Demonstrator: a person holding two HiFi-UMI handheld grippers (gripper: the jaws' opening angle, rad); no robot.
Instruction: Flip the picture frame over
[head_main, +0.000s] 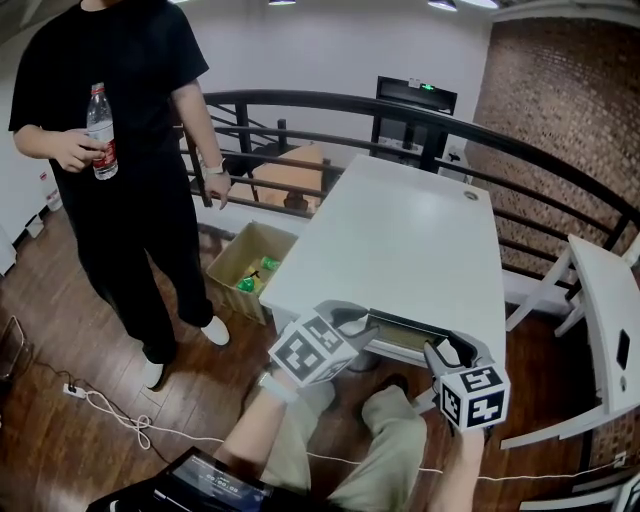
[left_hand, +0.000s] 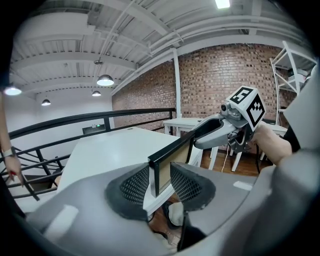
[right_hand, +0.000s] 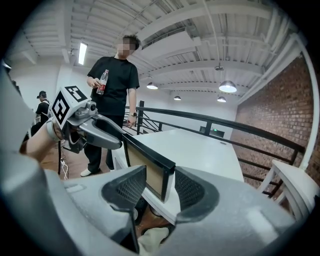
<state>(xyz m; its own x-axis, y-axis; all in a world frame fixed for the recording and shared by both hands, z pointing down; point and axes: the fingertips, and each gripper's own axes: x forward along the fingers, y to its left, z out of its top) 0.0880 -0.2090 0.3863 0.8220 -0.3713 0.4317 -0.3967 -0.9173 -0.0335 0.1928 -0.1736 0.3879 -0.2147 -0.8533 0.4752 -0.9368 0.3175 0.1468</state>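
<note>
While lit evenly by ceiling lamps, shows one long white table (head_main: 400, 240) on a dark wooden floor (head_main: 60, 320), with a black railing (head_main: 330, 100) curving behind its far end and a brick wall (head_main: 560, 110) beyond its right side. On the floor left of the table: an open cardboard box (head_main: 225, 250) with green items (head_main: 255, 275) inside, too small to name. Further left of the table, a person in black (head_main: 120, 200) standing with a bottle (head_main: 100, 130) in hand. At the table's near edge, picture frame (head_main: 400, 328) upright on its long side, tan face turned away from the table's far end, possibly resting on the tabletop. Left gripper (left_hand: 160, 175) clamped on the frame's left end, right gripper (right_hand: 160, 182) clamped on its right end. Both tilted slightly downward, jaws part-closed on the black moulding.
</note>
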